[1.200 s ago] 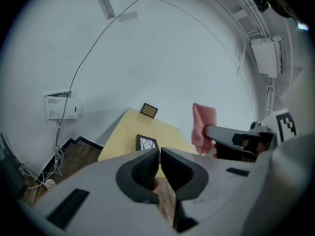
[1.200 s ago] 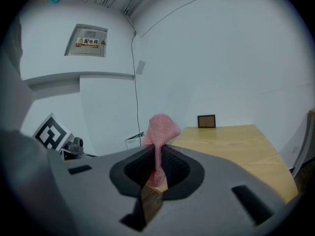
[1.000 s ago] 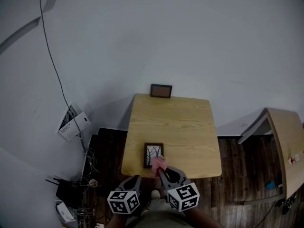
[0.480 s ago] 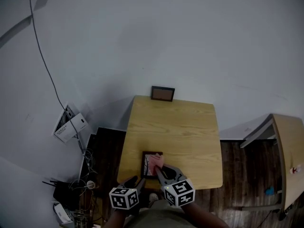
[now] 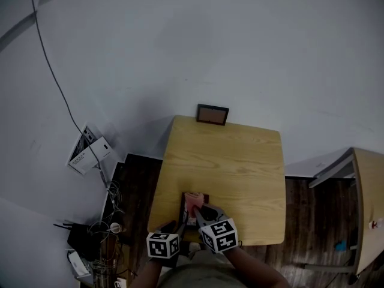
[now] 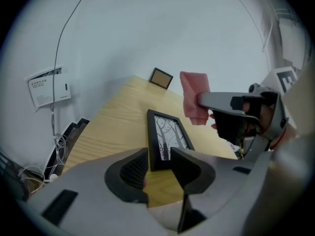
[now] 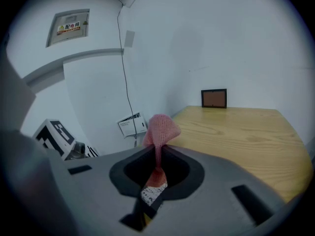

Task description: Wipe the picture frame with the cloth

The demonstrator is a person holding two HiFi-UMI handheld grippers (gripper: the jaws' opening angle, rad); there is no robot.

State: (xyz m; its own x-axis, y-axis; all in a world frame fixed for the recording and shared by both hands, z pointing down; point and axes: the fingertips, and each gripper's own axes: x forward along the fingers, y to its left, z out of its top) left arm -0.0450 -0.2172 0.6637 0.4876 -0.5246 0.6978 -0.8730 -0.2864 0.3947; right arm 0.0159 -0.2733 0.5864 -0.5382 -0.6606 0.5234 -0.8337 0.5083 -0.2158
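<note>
Now: light wooden bench [image 5: 240,161], work confined to its near left corner.

Black rectangular picture frame with a bare-tree print [image 6: 167,139] lies flat there. Its long axis runs from the near edge toward the far edge.

State of left claw [image 6: 160,156]: jaws have just been opening and stand spread. The frame's near short end sits between them, pads not pressing it. This claw comes in from the near edge and points along the long axis.

State of right claw [image 7: 157,154]: pressed together on a pink mesh cloth [image 7: 160,127] that sticks up past the tips. It hangs over the frame's right side. Contact between cloth and glass is not readable.

Judgement: the left claw is nearer the frame and placed to steady the near end. The wiping stroke would then run along the long axis.
</note>
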